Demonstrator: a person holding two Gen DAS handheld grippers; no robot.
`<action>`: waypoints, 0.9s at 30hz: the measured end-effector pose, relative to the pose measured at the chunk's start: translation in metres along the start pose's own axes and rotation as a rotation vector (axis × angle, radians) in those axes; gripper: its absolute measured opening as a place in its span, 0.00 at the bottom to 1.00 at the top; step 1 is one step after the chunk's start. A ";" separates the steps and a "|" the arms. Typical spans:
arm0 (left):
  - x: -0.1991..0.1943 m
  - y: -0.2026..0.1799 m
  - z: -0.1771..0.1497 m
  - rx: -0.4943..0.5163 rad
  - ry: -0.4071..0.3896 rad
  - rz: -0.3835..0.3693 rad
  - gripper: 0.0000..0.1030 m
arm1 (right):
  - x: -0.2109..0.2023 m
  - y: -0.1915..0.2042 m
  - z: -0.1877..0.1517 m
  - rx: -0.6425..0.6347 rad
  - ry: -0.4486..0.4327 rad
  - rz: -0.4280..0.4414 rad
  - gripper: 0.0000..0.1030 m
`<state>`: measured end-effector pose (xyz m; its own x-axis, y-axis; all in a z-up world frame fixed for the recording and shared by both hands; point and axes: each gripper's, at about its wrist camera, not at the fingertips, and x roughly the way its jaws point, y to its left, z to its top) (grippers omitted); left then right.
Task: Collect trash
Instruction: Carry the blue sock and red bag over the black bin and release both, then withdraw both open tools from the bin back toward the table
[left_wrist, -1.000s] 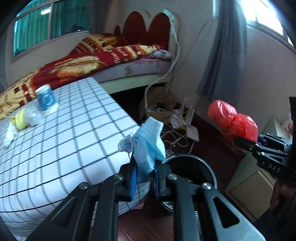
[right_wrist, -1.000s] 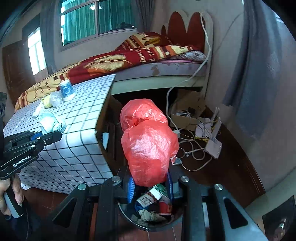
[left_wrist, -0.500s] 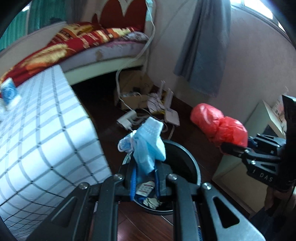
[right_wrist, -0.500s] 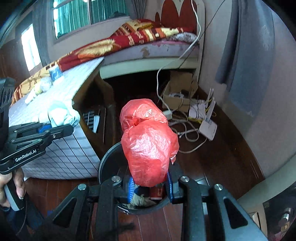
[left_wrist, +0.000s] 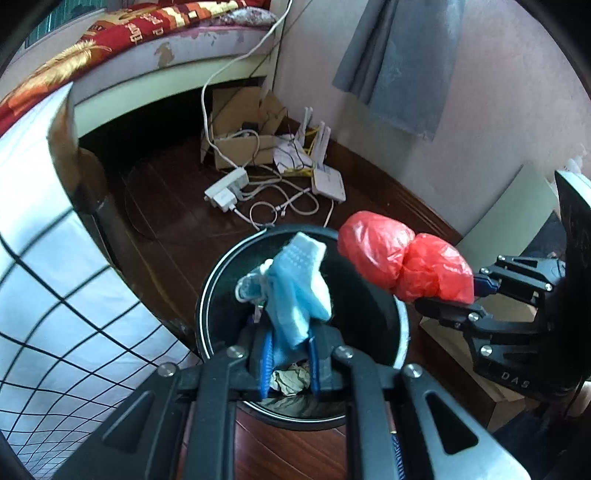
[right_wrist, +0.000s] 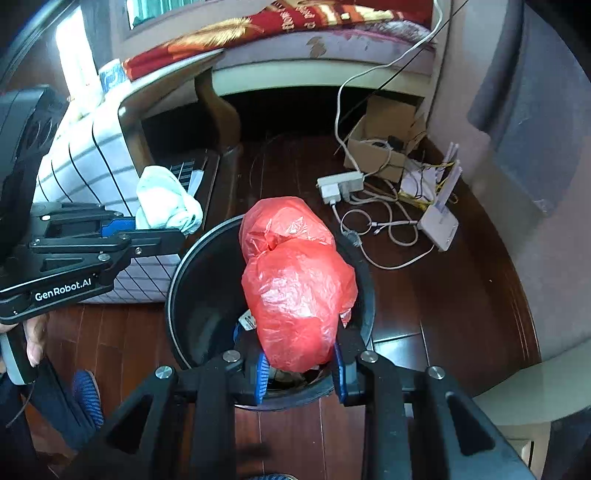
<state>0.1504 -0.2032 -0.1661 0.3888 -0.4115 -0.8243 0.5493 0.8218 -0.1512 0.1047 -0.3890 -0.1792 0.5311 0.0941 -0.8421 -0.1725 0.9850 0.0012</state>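
Only the right view shows a hand (right_wrist: 35, 338) beside the bin (right_wrist: 177, 295).

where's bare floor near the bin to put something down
Bare dark wood floor lies right of the black bin, up to the wall, and a strip runs between bin and table. Beyond the bin it is crowded: power strip, looped cables, router, cardboard box.

Dim daylight from window (right_wrist: 79, 55), fisheye edges warped, slight blur.
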 end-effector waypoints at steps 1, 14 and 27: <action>0.003 0.001 0.000 -0.001 0.006 -0.003 0.17 | 0.003 0.001 0.000 -0.008 0.004 0.003 0.28; 0.019 0.027 -0.019 -0.093 0.054 0.021 1.00 | 0.031 -0.004 -0.011 -0.079 0.083 -0.112 1.00; -0.004 0.037 -0.031 -0.121 0.006 0.145 1.00 | 0.020 -0.006 -0.008 -0.017 0.034 -0.131 1.00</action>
<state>0.1460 -0.1593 -0.1850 0.4525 -0.2834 -0.8456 0.3949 0.9138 -0.0949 0.1102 -0.3937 -0.2004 0.5213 -0.0407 -0.8524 -0.1176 0.9859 -0.1190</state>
